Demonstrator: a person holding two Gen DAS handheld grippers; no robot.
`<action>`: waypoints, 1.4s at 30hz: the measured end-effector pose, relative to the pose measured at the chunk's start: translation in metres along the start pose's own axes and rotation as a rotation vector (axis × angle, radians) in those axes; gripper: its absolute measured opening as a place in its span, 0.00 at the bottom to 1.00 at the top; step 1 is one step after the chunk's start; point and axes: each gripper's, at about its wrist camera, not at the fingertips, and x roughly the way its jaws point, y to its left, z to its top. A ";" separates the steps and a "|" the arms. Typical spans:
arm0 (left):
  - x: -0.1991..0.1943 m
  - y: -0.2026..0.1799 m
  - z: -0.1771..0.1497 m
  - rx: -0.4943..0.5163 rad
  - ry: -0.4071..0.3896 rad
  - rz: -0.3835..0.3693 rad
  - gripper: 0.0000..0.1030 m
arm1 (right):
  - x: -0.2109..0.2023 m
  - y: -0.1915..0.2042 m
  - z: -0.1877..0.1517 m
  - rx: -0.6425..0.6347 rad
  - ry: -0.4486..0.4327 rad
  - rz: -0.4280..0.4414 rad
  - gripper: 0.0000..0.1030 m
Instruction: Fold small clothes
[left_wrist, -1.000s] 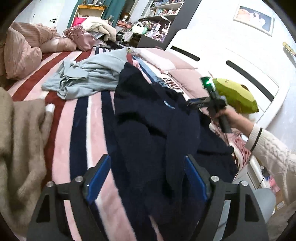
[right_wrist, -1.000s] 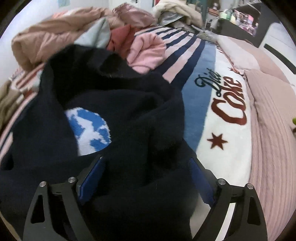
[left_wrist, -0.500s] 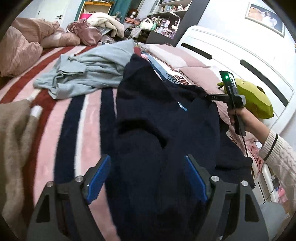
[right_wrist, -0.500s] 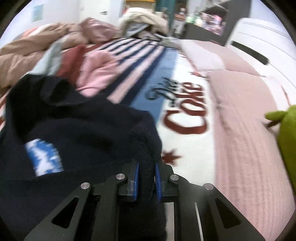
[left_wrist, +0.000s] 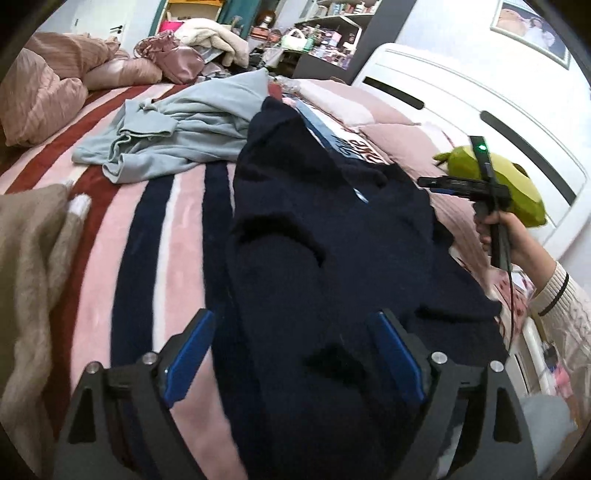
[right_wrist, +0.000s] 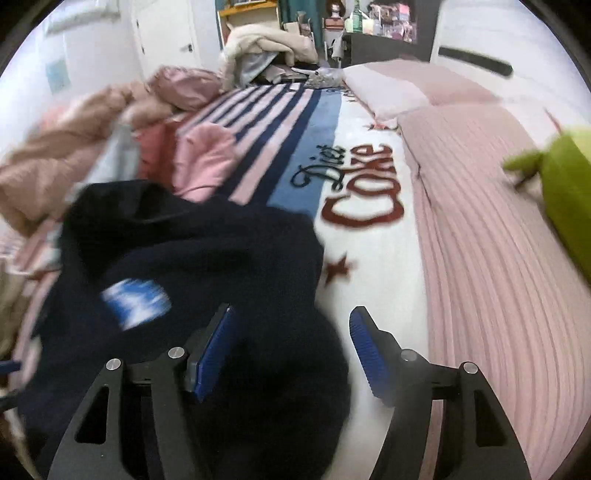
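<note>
A dark navy sweater (left_wrist: 332, 258) lies rumpled across the striped blanket (left_wrist: 155, 236) on the bed. The left gripper (left_wrist: 291, 363) hovers over it, fingers apart; at three o'clock, the right gripper (right_wrist: 291, 350) is also spread, holding nothing. A pale blue garment (left_wrist: 177, 129) lies at eleven o'clock.

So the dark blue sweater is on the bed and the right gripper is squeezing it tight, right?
Not quite. The dark blue sweater is on the bed, but the right gripper isn't squeezing it. The right wrist view shows its jaws spread wide apart, with the sweater lying loose between and beneath them.
</note>
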 end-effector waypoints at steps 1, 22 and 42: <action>-0.005 0.000 -0.004 -0.003 0.005 -0.006 0.83 | -0.011 -0.002 -0.010 0.013 0.002 0.027 0.59; -0.016 -0.031 -0.085 0.007 0.082 0.009 0.70 | -0.080 0.031 -0.218 0.045 0.174 0.364 0.59; -0.069 -0.089 -0.050 0.142 -0.139 0.083 0.10 | -0.146 0.057 -0.188 0.105 -0.099 0.411 0.07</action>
